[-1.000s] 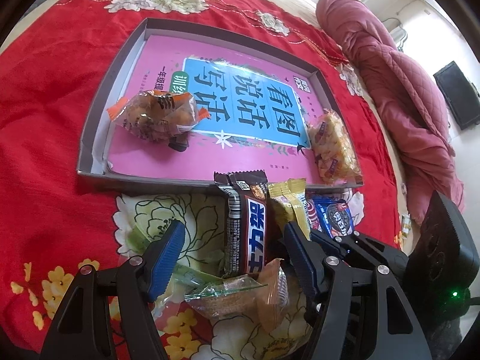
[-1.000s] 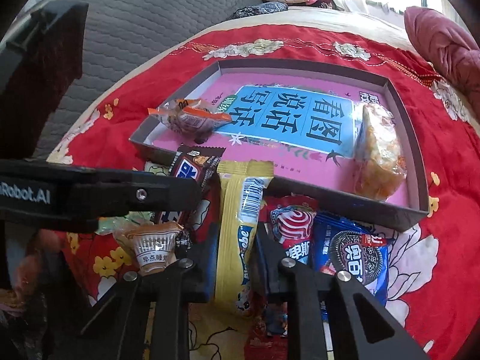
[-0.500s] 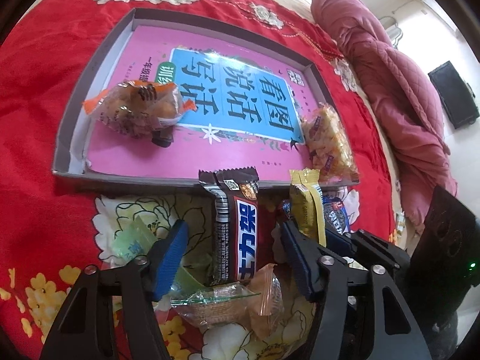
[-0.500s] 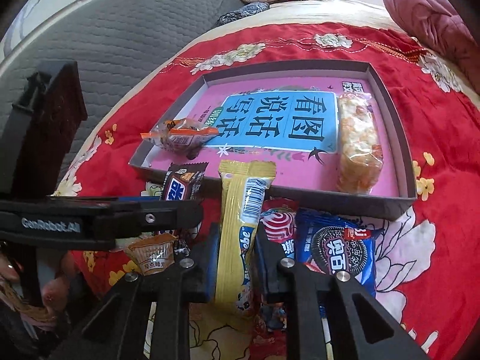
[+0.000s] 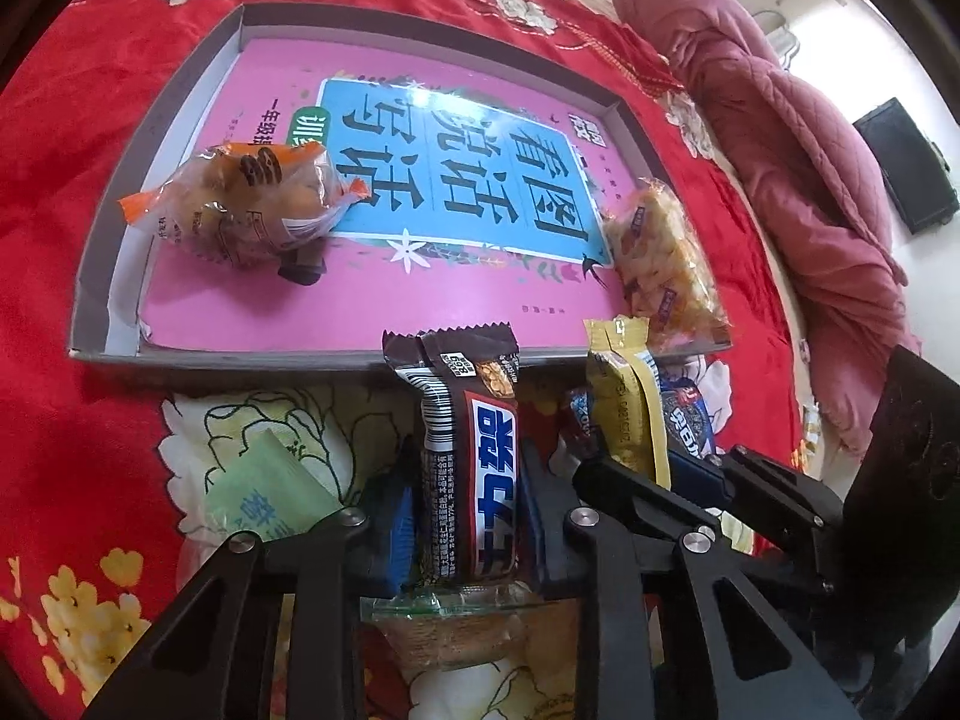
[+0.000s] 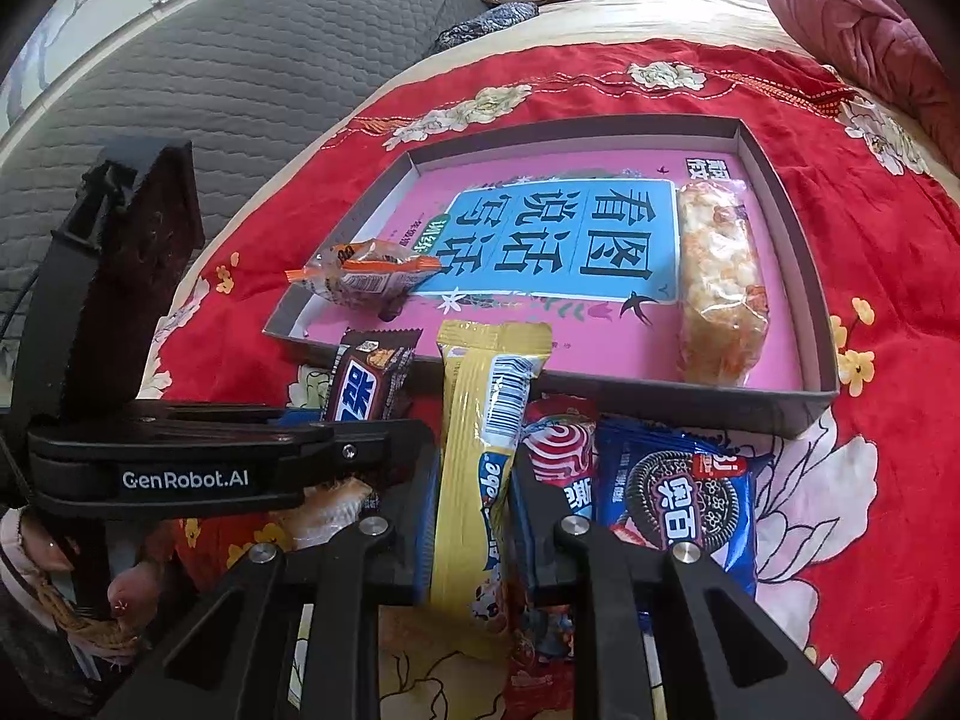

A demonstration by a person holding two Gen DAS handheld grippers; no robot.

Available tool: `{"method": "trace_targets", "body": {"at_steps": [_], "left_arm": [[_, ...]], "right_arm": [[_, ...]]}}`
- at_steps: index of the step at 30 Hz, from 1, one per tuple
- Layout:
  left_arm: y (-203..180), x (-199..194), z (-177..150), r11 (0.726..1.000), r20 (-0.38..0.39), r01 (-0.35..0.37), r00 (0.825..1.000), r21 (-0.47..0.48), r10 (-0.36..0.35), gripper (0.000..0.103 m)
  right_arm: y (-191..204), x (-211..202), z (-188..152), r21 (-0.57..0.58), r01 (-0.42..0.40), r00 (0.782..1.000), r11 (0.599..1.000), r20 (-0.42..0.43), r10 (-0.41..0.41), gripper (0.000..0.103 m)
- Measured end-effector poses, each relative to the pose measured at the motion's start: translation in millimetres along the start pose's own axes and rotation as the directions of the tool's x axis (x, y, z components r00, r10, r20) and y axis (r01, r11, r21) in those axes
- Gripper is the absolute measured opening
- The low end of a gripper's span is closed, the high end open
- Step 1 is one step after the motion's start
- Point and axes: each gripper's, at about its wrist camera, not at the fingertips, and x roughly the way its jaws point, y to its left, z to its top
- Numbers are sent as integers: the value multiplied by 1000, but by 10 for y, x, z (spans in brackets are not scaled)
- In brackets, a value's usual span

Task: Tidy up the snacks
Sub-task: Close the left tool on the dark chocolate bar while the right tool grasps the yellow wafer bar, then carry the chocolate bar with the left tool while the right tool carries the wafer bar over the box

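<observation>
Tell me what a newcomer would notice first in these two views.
Each gripper is clamped on a snack bar: the left gripper on the brown chocolate bar, the right gripper on the yellow wafer bar. Beyond them, the shallow grey box with its pink book already holds two snack packets.

Both wrist views sit low and close over the bedspread's near edge, facing and sharing the box.

Glossy foil choc bar wrapper; matt cardboard tray; embroidered cloth bedspread.
</observation>
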Motion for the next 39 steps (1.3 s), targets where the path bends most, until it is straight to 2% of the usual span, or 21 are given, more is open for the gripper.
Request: {"method": "trace_targets", "body": {"at_steps": [21,39], "left_arm": [[68,-426,-15,999,112,6,994,-35,-2,30],[11,-622,23,999,160,-2,987,-35,7,30]], "right_arm": [[-12,-136,35,27,-60,997,998,54,58,22],[-35,-259,80,27,-88,991,996,105,84,22]]}}
